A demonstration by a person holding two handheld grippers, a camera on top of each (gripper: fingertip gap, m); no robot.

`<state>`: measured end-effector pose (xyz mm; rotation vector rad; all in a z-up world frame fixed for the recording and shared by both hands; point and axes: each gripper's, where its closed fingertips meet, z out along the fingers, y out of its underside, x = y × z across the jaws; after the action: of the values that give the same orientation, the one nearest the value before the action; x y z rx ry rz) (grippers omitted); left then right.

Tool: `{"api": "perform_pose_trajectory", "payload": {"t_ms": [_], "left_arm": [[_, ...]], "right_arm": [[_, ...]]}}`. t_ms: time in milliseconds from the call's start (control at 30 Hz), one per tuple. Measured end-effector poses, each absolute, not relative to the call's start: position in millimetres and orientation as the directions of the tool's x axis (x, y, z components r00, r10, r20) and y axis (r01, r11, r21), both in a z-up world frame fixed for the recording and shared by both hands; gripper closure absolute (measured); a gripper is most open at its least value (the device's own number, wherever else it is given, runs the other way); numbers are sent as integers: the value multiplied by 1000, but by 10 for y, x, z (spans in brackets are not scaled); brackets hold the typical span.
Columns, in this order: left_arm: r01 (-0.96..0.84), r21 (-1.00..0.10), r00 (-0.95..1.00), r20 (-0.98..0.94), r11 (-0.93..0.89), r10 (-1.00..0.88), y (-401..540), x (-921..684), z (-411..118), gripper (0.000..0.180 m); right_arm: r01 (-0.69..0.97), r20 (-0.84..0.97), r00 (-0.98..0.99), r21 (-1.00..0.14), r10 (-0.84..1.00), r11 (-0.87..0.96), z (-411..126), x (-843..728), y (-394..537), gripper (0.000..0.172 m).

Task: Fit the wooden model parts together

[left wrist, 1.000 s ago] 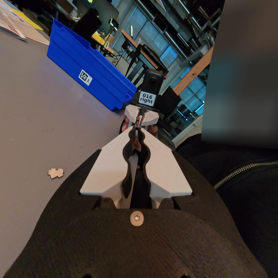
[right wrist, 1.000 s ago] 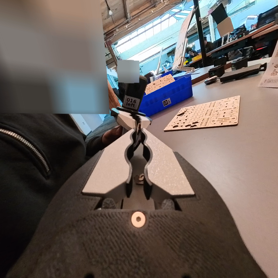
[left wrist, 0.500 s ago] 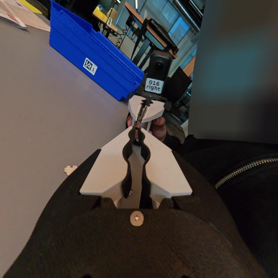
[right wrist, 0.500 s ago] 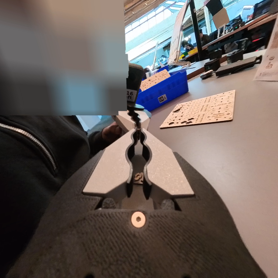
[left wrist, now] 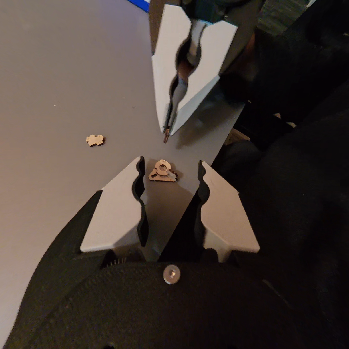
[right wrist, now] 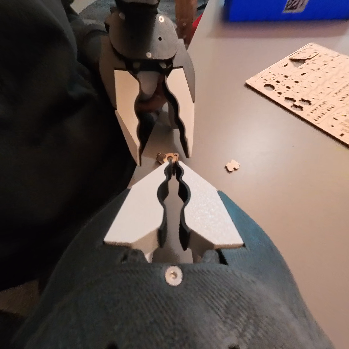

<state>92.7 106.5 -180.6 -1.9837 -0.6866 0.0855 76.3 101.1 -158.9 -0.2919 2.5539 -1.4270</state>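
The grey table fills both views, with a person's dark sleeve along its near edge. Only the right wrist view shows the blue bin at the far edge and the flat wooden sheet of cut-outs lying to the right. The left gripper has its fingers spread wide and presses on nothing; the right wrist view shows it from the front, tips down just above the table. The right gripper has its pads closed on a thin wooden sliver; the left wrist view shows this most plainly, the dark-edged sliver sticking out below the pinched tips of that gripper. Between and just ahead of the left gripper's open fingers a small triangular wooden piece with a ring on it lies flat on the table, touched by neither pad. Farther left lies a small lobed wooden piece, also seen in the right wrist view.
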Motion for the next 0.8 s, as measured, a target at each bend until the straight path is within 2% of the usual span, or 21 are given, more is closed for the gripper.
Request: {"api": "perform_pose_trajectory", "payload": {"t_ms": [200, 333, 800], "left_arm": [[337, -895, 866, 173, -293, 469, 1041, 964, -1748, 126], [279, -926, 870, 132, -254, 475, 1012, 974, -1712, 128], [417, -836, 871, 256, -356, 419, 947, 979, -1794, 136]], "right_arm": [[-91, -175, -891, -834, -419, 544, -1590, 803, 986, 171], [-101, -179, -897, -807, -404, 581, -1715, 809, 991, 171], [-85, -224, -887, -781, -404, 619, -1807, 864, 926, 171]]}}
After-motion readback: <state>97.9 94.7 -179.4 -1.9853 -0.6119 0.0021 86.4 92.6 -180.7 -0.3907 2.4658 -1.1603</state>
